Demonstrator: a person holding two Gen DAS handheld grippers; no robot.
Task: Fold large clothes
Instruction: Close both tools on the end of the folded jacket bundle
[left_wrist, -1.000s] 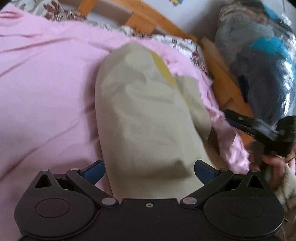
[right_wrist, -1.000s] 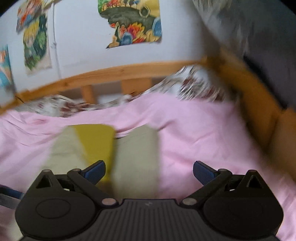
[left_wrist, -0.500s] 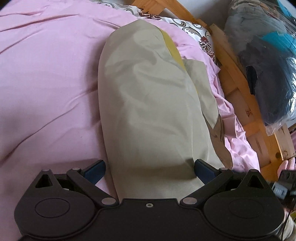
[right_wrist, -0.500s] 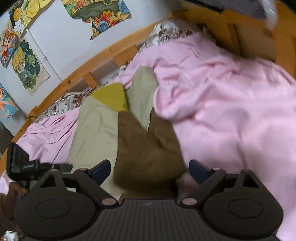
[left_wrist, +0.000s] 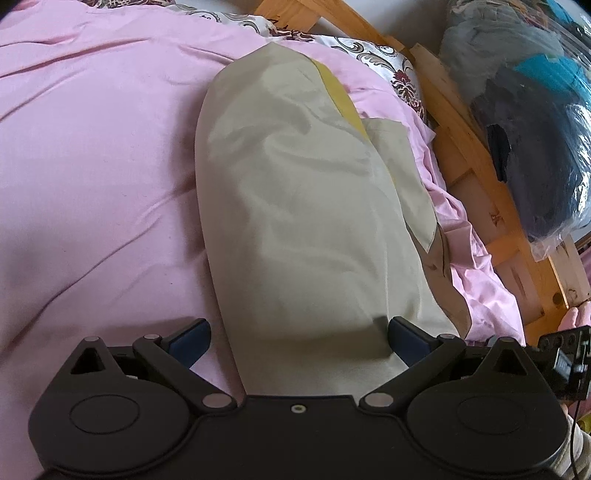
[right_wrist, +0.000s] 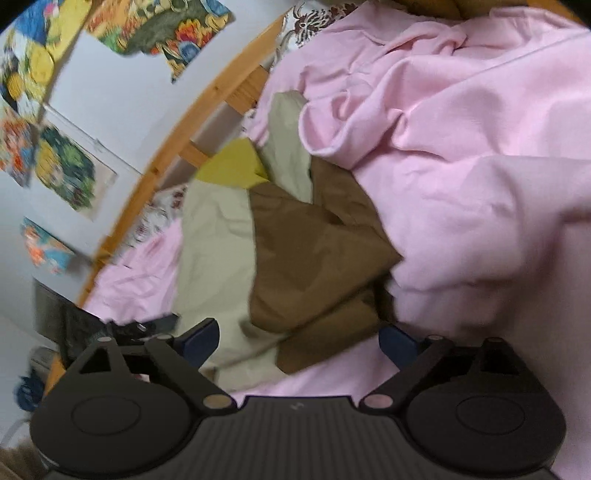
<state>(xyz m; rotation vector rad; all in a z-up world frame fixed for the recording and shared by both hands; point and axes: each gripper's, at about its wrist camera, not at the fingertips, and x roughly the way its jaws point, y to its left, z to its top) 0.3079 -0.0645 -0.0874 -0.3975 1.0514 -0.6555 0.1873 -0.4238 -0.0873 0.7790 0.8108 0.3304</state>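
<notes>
A large garment in beige, brown and yellow panels (left_wrist: 306, 206) lies lengthwise on the pink bedsheet (left_wrist: 92, 166). My left gripper (left_wrist: 297, 338) is open, its jaws either side of the garment's near beige end, just above it. In the right wrist view the garment (right_wrist: 218, 251) shows its beige panel, a brown panel (right_wrist: 314, 251) and a yellow patch (right_wrist: 231, 166). My right gripper (right_wrist: 295, 339) is open over the garment's near brown edge, holding nothing. Part of the left gripper (right_wrist: 122, 328) shows at the left.
A wooden bed frame (left_wrist: 476, 162) runs along the right. A clear plastic bag of dark clothes (left_wrist: 535, 122) sits beyond it. The pink sheet is bunched in folds (right_wrist: 443, 129). Posters (right_wrist: 66, 170) hang on the wall behind the headboard rail (right_wrist: 166, 162).
The right gripper has swung down and closer to the garment, so the brown panel now fills its view. The left view has shifted slightly; its jaws stay open around the beige end.
</notes>
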